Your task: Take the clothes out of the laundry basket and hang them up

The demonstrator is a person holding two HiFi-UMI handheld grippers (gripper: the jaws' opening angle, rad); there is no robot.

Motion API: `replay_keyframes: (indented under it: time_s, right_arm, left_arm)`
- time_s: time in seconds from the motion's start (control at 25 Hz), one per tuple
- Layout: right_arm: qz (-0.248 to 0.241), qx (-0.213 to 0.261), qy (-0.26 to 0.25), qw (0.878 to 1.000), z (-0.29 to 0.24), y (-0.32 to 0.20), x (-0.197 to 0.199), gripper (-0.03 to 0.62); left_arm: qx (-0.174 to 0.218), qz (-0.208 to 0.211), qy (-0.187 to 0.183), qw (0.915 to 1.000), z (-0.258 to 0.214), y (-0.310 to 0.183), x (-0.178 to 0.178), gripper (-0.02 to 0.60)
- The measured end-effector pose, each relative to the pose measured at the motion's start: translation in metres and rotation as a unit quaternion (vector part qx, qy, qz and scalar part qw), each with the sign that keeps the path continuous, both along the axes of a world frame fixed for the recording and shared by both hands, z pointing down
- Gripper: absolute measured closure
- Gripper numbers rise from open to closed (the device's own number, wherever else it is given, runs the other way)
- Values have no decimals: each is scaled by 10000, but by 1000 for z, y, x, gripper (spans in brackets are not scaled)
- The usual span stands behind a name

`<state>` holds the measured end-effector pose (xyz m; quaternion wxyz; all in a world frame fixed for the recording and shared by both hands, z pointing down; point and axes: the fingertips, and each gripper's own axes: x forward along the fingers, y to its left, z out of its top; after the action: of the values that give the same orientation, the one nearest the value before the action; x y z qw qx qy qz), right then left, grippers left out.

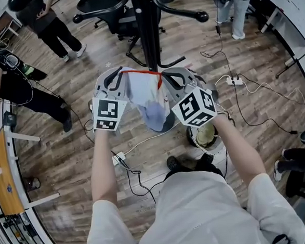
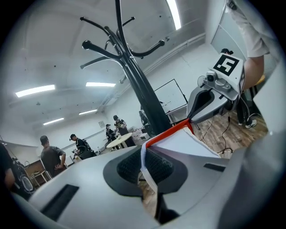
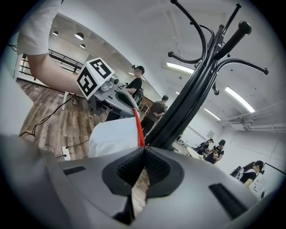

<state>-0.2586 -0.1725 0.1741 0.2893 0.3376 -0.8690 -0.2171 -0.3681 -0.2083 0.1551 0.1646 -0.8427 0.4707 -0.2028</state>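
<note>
Gripper views give me the grip. Left fingers [image 2: 129, 166] nipped on garment's [image 2: 185, 144] white edge. Right fingers [image 3: 157, 166] shut tight on its red trim [image 3: 139, 127].

Head view hides both pinches. It alone shows garment stretched between left gripper [image 1: 119, 74] and right gripper [image 1: 165, 75], hanging in the air with the trim uppermost.

Rack [image 1: 147, 25] just beyond, its pole close behind trim. Basket [image 1: 218, 144] on floor [image 1: 66, 151], half hidden under right gripper. Chair [image 1: 108, 12] behind rack. Cables [image 1: 255, 101] strewn across floor. People [image 1: 46, 22] standing around the edges.
</note>
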Motion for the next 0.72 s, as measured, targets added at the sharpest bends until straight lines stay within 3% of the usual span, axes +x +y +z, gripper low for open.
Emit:
replay_keyframes:
  time_s: [0.72]
  right_arm:
    - [283,-452,280,9982,54,-14,13,591]
  left_arm:
    - [-806,115,231,9964,77,-21,7,548]
